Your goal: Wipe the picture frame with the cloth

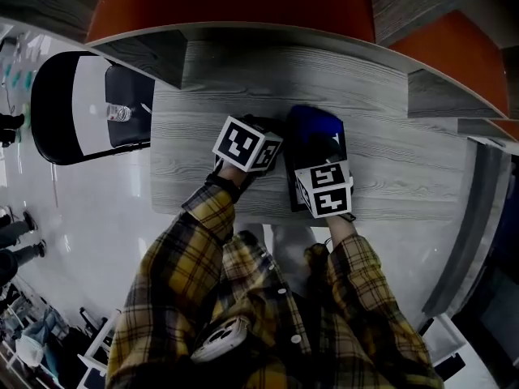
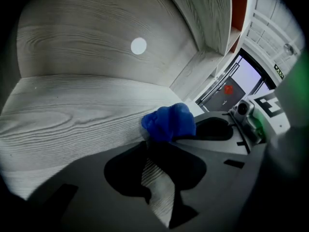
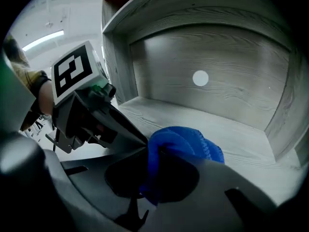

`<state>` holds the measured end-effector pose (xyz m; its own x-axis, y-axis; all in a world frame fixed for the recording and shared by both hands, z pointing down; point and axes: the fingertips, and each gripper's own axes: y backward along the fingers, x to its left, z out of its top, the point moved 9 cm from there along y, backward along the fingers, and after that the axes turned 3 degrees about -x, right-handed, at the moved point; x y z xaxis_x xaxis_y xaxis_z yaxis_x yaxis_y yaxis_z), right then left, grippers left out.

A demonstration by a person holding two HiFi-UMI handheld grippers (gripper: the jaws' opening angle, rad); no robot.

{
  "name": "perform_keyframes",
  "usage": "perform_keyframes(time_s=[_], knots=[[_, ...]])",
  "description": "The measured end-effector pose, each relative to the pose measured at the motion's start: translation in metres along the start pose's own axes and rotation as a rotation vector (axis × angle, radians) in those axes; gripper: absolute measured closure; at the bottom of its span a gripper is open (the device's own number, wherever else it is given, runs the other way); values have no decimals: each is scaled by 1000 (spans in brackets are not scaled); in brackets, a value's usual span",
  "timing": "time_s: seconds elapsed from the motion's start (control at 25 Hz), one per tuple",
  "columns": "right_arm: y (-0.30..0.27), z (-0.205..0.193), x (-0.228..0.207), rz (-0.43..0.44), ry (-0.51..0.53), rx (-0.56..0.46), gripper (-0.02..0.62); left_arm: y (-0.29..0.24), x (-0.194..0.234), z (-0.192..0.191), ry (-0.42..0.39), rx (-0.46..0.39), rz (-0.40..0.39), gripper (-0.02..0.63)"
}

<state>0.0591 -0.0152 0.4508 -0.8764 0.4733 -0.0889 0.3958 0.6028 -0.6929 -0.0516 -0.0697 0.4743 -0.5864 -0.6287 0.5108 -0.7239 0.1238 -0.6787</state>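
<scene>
The person wears a flannel shirt (image 1: 243, 298) checked in yellow and dark brown, with pale buttons (image 1: 296, 339) and long sleeves (image 1: 182, 241). The left gripper (image 2: 155, 178) and right gripper (image 3: 145, 178) are dark grey plastic, each carrying a white cube (image 1: 247, 144) printed with black square markers.

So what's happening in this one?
A person in a plaid shirt works at a grey wood-grain table with a gripper in each hand. The right gripper is clamped on a bunched blue cloth and holds it over a dark flat rectangle, apparently the picture frame, lying on the table. The left gripper sits beside the frame's left edge, jaws apart, with only tabletop between them. Whether the cloth touches the frame can't be told.
</scene>
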Motion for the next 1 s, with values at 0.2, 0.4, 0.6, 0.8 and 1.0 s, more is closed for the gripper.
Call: perform_keyframes(time_s=[0.2,0.4,0.6,0.8,1.0], knots=[[2,-6,5,29,-60,49,548,0,-1,-1,5,-3,-11,511],[14,-18,7,109,-137,106,548,0,-1,-1,-5,-14,3,509],[35,-36,17,168,-169,157,548,1,-1,-1,4,-4,8,509],[59,-59,28,207,-205,194,548,1,-2,-2,8,-3,9,509],[79,-76,36,251,-252,236,548,2,-2,-1,12,-1,6,509]])
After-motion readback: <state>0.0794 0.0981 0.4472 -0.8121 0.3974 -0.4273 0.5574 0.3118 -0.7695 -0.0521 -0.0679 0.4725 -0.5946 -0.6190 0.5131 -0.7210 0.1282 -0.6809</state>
